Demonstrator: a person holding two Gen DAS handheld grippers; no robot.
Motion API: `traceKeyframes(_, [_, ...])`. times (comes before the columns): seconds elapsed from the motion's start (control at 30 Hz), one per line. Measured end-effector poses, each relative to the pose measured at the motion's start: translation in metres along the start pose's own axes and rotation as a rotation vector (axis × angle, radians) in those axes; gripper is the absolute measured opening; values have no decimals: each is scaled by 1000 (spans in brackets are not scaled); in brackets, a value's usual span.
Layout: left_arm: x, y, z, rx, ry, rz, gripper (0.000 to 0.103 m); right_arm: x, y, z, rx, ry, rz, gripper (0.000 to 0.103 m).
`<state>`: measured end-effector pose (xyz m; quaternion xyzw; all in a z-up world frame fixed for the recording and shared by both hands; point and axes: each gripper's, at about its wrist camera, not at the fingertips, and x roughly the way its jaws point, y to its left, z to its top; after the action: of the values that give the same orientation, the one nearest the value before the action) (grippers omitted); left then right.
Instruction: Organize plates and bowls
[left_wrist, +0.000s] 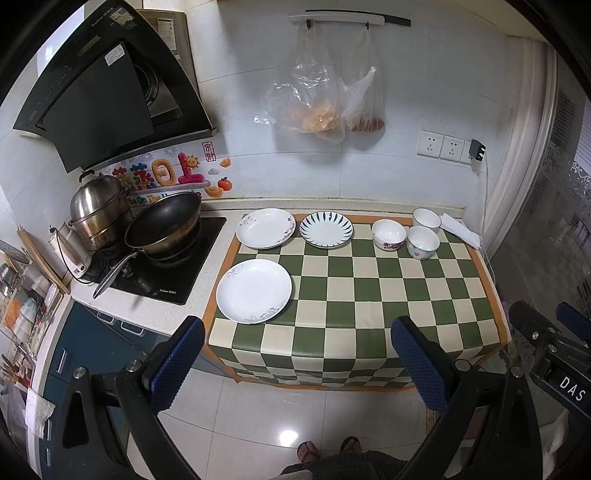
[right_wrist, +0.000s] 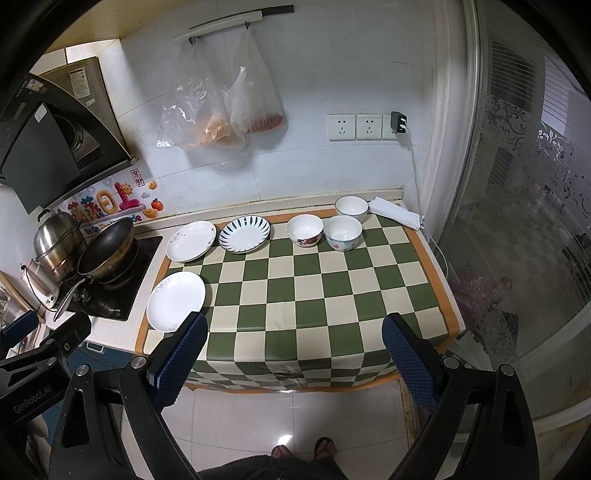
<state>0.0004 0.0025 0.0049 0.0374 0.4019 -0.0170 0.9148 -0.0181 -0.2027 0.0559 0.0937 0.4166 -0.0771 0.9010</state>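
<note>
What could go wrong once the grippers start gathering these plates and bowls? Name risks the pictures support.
1. The near white plate lies flat near the checked cloth's left edge, beside the stove; a fumbled grasp might push it off.
2. The three bowls crowd together; reaching for one may knock another.
3. Stacking the striped plate roughly could chip it.
</note>
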Motion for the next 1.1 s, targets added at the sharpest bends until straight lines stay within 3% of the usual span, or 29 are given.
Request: traceKeyframes(1.1, [-10,0,9,1,-4,1,103,-1,1,-1,-12,1,3,97])
